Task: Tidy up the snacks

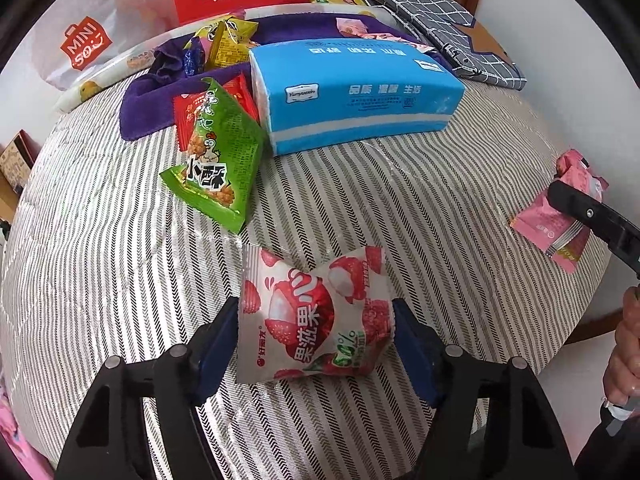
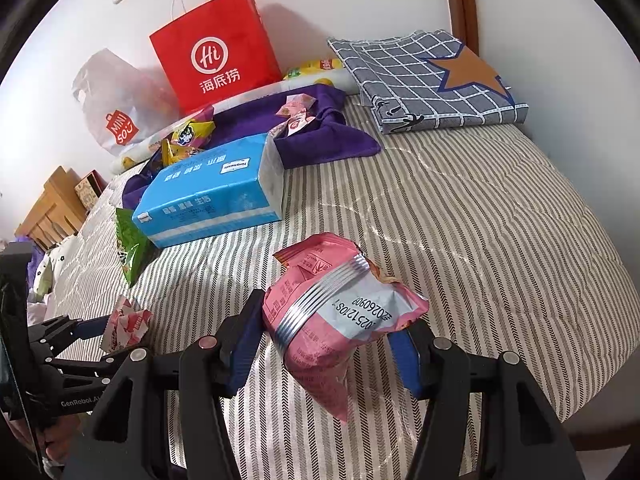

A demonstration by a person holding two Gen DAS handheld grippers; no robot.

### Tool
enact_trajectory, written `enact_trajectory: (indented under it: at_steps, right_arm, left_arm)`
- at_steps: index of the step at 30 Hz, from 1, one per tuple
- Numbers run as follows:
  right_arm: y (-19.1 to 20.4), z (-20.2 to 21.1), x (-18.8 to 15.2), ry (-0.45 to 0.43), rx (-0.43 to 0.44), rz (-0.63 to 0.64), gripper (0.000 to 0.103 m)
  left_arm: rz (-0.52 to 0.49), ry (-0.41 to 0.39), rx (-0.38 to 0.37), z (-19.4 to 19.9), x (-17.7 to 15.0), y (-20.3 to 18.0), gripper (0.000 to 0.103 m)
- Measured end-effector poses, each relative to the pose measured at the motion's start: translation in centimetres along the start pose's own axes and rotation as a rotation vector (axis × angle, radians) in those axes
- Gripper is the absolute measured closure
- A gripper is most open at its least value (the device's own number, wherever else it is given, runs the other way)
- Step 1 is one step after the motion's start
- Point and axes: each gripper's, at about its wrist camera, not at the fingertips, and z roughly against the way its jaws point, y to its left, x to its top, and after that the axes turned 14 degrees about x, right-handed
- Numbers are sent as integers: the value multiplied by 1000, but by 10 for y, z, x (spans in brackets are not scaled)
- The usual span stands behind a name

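My left gripper (image 1: 314, 320) is shut on a white and red lychee snack pouch (image 1: 316, 316), held just above the striped bed; it also shows in the right wrist view (image 2: 126, 322). My right gripper (image 2: 326, 328) is shut on a pink snack packet (image 2: 340, 316), which also shows at the right edge of the left wrist view (image 1: 560, 220). A green chicken-print snack bag (image 1: 218, 160) lies beside a blue tissue pack (image 1: 356, 96). More small snacks, yellow (image 1: 228, 40) and pink (image 2: 296, 114), lie on a purple cloth (image 2: 320, 136).
A red paper bag (image 2: 218, 52) and a white Miniso bag (image 2: 116, 108) stand against the wall. A folded grey checked cloth (image 2: 428, 80) lies at the far right. The striped bedspread (image 2: 480, 220) ends at a wooden edge on the right.
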Motion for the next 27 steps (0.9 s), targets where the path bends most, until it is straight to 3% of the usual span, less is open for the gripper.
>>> enact_trajectory:
  at_steps: [10, 27]
  right_arm:
    - [0, 5, 1, -6, -6, 5, 45]
    - [12, 15, 8, -26, -13, 32, 45]
  left_arm:
    - [22, 4, -69, 4, -1, 11, 44]
    - [69, -12, -140, 19, 1, 27, 46]
